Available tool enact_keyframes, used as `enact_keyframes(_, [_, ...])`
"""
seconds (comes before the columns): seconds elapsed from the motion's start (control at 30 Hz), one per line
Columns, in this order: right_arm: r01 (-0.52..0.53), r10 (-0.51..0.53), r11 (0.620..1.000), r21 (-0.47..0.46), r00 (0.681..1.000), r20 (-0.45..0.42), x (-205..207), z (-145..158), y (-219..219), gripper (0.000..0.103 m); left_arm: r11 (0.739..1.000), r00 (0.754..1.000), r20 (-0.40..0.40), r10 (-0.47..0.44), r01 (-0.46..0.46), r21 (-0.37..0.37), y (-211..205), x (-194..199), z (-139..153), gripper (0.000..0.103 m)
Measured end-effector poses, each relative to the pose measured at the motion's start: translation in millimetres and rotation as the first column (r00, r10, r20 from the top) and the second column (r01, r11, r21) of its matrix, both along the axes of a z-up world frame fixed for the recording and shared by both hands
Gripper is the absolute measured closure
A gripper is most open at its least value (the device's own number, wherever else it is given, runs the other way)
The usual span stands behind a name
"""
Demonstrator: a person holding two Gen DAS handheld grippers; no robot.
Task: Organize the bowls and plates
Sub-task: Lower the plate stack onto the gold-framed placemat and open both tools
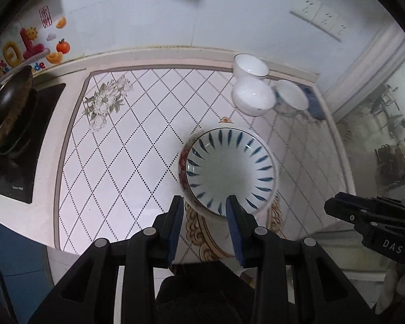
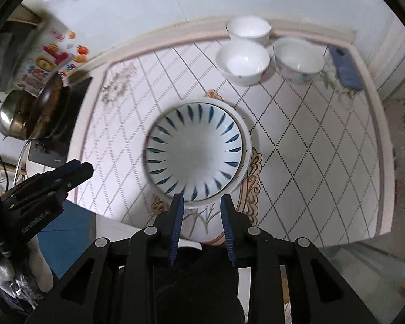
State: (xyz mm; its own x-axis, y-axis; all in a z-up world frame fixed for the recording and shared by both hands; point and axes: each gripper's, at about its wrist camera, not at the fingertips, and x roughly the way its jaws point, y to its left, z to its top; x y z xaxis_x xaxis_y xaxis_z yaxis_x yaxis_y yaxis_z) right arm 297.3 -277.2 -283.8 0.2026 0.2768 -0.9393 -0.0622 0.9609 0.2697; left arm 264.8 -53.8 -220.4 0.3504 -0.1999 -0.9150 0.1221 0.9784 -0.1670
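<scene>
Bowl (image 1: pixel 230 171) with blue leaf strokes sits nested in a bigger dish (image 2: pixel 243 145), mid-desk, toward the near edge. Left tool (image 1: pixel 204 201) is open, its right pad inside the bowl's near rim, left pad outside it; contact can't be confirmed. Right tool (image 2: pixel 201 198) is open too, pads just short of the dish's near rim, gripping nothing. Three small bowls cluster at the far right: plain white bowl (image 2: pixel 248 30) against the back ledge, second white bowl (image 2: pixel 243 60) in front of it, patterned bowl (image 2: pixel 298 59) to its right, all close together. Blue phone (image 2: pixel 344 67) lies near the right edge of the desk (image 2: pixel 310 135). Open mat room left of the stacked bowl, up to the flower print (image 1: pixel 105 102); clear strip on the right as well. Black cooktop (image 1: pixel 19 162) with a dark pan (image 1: pixel 10 102) borders the left side. Wall sticker (image 1: pixel 24 46) reads partly "de", rest unclear. Right tool body shows "DAS"; left tool body shows "GenRobot.AI". Cooktop logo too small to read.
</scene>
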Motion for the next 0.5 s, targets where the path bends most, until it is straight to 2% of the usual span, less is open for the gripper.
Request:
enact_keyframes(0.3, [-0.001,0.002,1.0,-0.009,0.995,0.103,-72,60,13,0.072,0.999,0.998,0.046,-0.046,0.047,-0.024,1,-52,38,0.073])
enact_keyframes(0.5, [-0.001,0.001,1.0,0.003,0.992,0.123,-104,73,19,0.072,0.998,0.996,0.072,-0.058,0.059,-0.025,2,-70,48,0.073])
